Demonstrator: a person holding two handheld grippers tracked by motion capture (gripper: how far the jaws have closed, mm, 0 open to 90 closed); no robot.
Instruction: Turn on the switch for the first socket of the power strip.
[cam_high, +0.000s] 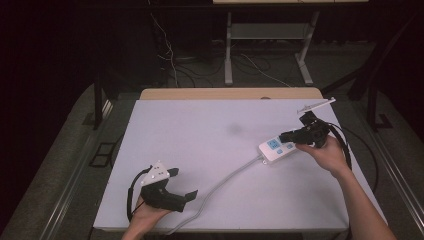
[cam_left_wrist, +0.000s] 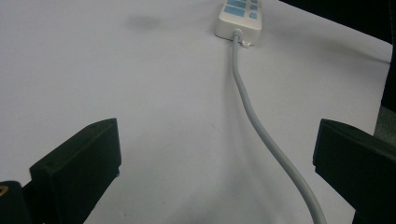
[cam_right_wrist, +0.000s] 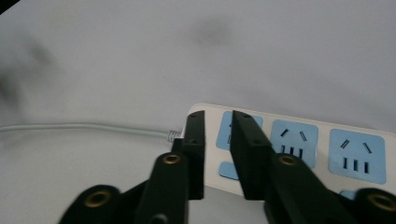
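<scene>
Right tool (cam_high: 292, 135) over power strip (cam_high: 276, 148); white tabletop (cam_high: 200, 145), dark room.

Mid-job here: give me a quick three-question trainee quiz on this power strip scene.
1. True or false: the left gripper has its jaws wide apart.
2. What lies under the right gripper? A) power strip B) mug C) book
3. What colour are the strip's socket faces?

Key: 1 true; 2 A; 3 blue.
</scene>
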